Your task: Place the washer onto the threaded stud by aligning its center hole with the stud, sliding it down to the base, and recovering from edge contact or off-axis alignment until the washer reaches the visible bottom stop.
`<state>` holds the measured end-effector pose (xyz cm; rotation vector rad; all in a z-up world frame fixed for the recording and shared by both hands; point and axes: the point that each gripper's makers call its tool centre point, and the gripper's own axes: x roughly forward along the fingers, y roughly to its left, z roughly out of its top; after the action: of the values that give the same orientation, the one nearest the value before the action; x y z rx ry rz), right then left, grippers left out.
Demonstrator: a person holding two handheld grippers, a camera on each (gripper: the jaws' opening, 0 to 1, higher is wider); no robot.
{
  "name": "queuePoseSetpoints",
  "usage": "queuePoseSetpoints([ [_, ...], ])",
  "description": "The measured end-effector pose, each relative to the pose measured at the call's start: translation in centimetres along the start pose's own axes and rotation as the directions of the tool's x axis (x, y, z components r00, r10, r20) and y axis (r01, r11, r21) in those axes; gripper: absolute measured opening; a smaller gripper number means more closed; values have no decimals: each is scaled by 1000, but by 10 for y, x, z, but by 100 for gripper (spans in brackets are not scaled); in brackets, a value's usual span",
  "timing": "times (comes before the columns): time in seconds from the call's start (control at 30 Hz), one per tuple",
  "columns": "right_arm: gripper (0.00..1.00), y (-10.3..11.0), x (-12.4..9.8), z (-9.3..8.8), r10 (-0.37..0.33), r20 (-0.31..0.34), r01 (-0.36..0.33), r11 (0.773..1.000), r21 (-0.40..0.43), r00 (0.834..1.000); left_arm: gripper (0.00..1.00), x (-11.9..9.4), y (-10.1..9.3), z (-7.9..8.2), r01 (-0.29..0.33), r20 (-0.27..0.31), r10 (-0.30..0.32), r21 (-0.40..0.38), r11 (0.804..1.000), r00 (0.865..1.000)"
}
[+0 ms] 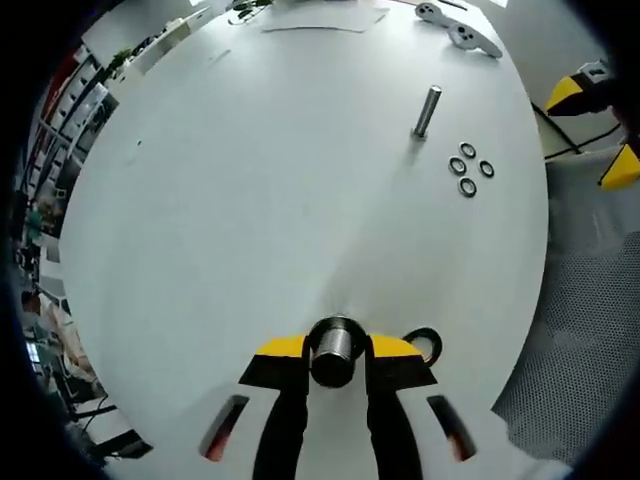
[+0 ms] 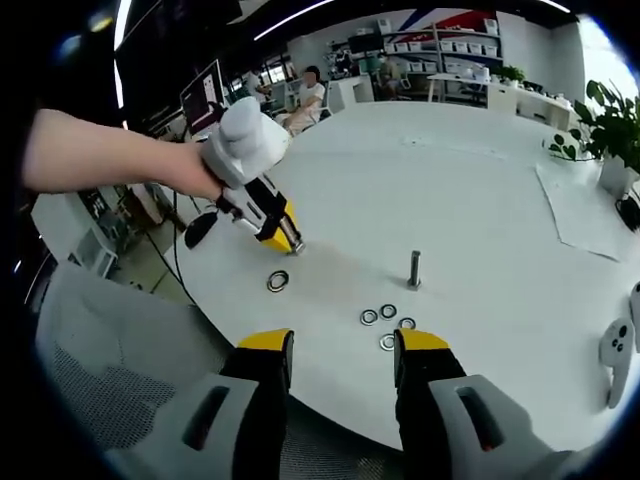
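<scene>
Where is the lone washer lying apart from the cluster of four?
In the left gripper view the lone washer lies on the white table just right of the left gripper, which is shut on a stud.

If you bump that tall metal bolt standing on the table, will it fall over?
Probably. The stud stands upright, tall and thin on a small base, so a sideways bump would likely tip it. It is round, so it might then roll on the smooth white table.

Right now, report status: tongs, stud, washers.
Left tongs shut on a metal stud, lone washer beside them. Right tongs open, empty. Second stud upright, bare; four washers loose by it. Nothing in the way.
</scene>
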<state>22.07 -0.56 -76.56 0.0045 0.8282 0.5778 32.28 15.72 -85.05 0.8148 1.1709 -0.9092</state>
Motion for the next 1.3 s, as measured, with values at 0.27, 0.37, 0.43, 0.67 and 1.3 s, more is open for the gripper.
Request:
queuePoseSetpoints([
  [0.27, 43, 1, 0, -1, 4, -3, -4, 1000, 4, 1000, 19, 2, 1, 0, 4, 0, -4, -24, 1000, 1000],
  [0.37, 43, 0, 0, 0, 5, 3, -5, 1000, 12, 1000, 20, 1, 1, -1, 4, 4, -4, -33, 999, 1000],
  [0.43, 43, 0, -1, 1, 4, 6, -4, 1000, 15, 1000, 20, 0, 4, -2, -20, 3, 20, -76, 997, 1000],
  [0.67, 43, 1, 1, -1, 8, -3, -8, 1000, 11, 1000, 26, -8, 1, -4, -22, 43, 27, -99, 995, 999],
  [1.3, 43, 4, 1, -3, 11, -12, -11, 1000, -19, 1000, 25, -38, -4, -34, -48, 126, 88, -292, 955, 988],
])
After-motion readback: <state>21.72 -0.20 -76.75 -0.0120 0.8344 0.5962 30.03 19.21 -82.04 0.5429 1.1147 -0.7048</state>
